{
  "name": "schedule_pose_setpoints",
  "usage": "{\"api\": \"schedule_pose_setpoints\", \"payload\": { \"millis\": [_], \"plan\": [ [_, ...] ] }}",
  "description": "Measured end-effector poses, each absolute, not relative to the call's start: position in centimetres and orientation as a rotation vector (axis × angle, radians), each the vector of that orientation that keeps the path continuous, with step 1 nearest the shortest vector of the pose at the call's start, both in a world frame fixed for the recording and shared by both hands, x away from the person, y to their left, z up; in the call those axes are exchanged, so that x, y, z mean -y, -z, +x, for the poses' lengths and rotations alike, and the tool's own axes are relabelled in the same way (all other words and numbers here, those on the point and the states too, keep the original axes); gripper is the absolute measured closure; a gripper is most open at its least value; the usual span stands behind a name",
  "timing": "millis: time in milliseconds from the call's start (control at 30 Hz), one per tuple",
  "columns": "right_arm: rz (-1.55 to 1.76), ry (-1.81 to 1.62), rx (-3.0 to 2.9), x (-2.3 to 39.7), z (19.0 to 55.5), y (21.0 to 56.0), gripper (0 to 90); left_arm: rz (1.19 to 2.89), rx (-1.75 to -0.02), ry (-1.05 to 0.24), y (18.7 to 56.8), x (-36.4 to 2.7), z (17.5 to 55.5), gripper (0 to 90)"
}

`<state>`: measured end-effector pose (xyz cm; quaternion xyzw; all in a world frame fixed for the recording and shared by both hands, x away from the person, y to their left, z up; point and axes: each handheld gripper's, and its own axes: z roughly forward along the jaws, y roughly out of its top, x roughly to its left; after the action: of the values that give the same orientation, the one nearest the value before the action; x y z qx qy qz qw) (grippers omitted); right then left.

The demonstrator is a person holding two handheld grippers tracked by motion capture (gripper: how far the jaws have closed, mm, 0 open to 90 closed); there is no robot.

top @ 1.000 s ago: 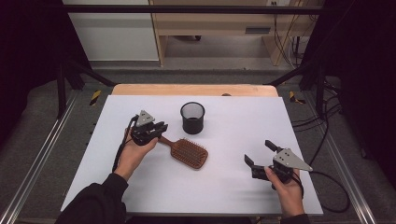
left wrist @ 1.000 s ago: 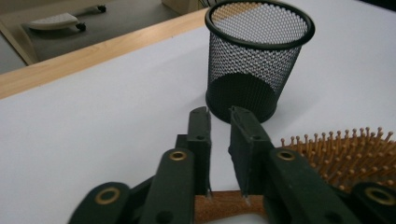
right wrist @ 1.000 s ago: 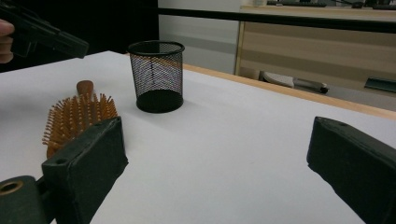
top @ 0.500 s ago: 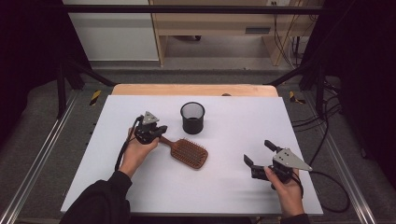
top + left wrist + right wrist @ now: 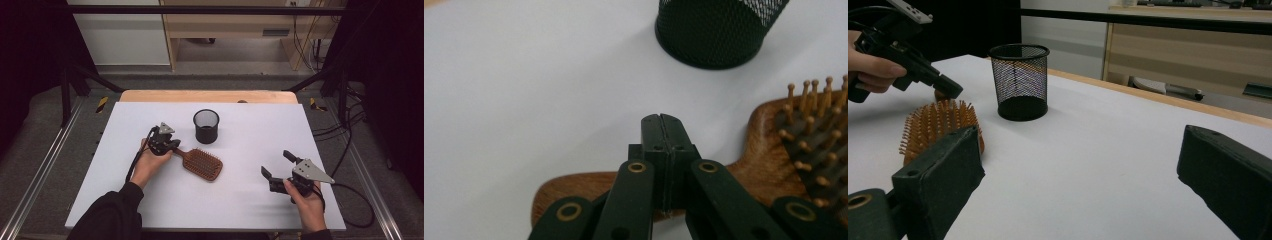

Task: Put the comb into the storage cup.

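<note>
Dim room around a lit white table

The table (image 5: pixel 150 210) has a wooden edge (image 5: pixel 207 96) at the far side; beyond it stand a pale cabinet (image 5: pixel 120 35) and a wooden bench (image 5: pixel 235 22), with grey floor (image 5: pixel 45 135), cables (image 5: pixel 350 135) and black surroundings.

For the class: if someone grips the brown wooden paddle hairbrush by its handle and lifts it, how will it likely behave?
The brown wooden paddle hairbrush looks rigid, so it should stay straight. Its wide bristled head probably outweighs the narrow handle, so it may droop head-down. The smooth handle might slip between the shut left gripper pads.
</note>
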<state>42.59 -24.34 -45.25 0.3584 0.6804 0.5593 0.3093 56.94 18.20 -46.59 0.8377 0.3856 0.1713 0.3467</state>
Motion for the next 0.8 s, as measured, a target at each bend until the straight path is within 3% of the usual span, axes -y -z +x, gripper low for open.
{"api": "schedule_pose_setpoints", "payload": {
  "millis": [800],
  "plan": [
    [0.960, -1.479, -1.804, 24.3, 42.5, 45.3, 4.5, 2.250, -0.974, -0.406, 46.8, -17.9, 54.9, 90.0]
  ]
}}
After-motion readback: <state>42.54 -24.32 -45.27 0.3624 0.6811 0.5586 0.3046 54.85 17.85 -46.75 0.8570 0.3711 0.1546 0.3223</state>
